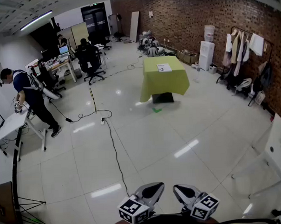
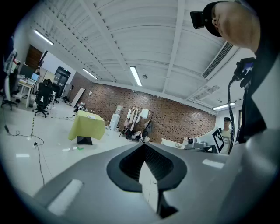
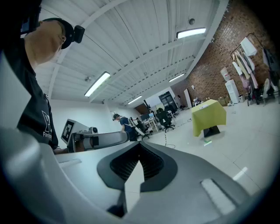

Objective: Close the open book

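The book (image 1: 164,67) lay as a small pale flat shape on top of the counter (image 1: 163,82), which was draped in a yellow-green cloth and stood far across the glossy white floor (image 1: 146,141). It was too small to tell whether its pages lay open. Both grippers were held low at the bottom edge of the head view, well apart from the counter and side by side, the left gripper (image 1: 153,191) just beside the right gripper (image 1: 183,192). Each pointed roughly level toward the room. In the left gripper view the jaws were pressed together with nothing between them, and the counter showed small and off to the left of the jaw line. In the right gripper view the jaws likewise met and were empty, with the counter distant to the right of them. A black cable (image 1: 111,143) trailed over the floor between the person and the counter.
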Demonstrator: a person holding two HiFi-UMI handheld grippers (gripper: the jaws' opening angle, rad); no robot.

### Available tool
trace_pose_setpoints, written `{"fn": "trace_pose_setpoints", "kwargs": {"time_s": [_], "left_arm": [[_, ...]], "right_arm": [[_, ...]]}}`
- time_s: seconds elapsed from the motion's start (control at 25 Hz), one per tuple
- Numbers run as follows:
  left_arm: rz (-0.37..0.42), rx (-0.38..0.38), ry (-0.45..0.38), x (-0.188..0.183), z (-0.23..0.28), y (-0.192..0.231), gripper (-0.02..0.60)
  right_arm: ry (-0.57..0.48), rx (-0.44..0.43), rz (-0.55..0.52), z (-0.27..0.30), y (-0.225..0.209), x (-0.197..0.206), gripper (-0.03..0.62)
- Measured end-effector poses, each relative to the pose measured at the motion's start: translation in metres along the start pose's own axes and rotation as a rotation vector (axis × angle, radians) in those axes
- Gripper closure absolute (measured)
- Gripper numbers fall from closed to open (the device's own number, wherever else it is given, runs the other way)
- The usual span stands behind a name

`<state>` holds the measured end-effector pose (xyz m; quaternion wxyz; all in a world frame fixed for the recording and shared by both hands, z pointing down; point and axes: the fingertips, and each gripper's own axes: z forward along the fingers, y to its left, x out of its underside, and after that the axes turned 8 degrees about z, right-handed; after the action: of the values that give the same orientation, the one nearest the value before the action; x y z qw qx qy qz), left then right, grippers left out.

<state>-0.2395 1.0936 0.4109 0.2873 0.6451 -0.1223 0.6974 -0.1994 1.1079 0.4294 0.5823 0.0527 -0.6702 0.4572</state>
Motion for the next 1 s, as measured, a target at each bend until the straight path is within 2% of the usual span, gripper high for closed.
{"fn": "trace_pose_setpoints", "kwargs": {"time_s": [0.2, 0.56, 0.68, 0.8, 1.0], "left_arm": [[0.003, -0.006, -0.009, 0.006, -0.019, 0.021, 0.574], [-0.027, 0.025, 0.004, 0.010, -0.026, 0.046, 0.574], [-0.060, 0.020, -0.007, 0.008, -0.019, 0.054, 0.574], [-0.074, 0.017, -0.012, 0.003, -0.007, 0.063, 0.574], [-0.080, -0.056, -0.002, -0.010, 0.020, 0.093, 0.574]], "right_arm": [[0.007, 0.013, 0.005, 0.018, 0.005, 0.016, 0.588], [0.024, 0.065, 0.014, 0.039, 0.003, 0.012, 0.588], [0.026, 0.079, 0.035, 0.042, -0.005, 0.007, 0.588], [0.032, 0.064, 0.034, 0.053, -0.019, -0.003, 0.588], [0.021, 0.047, -0.004, 0.070, -0.056, -0.045, 0.588]]}}
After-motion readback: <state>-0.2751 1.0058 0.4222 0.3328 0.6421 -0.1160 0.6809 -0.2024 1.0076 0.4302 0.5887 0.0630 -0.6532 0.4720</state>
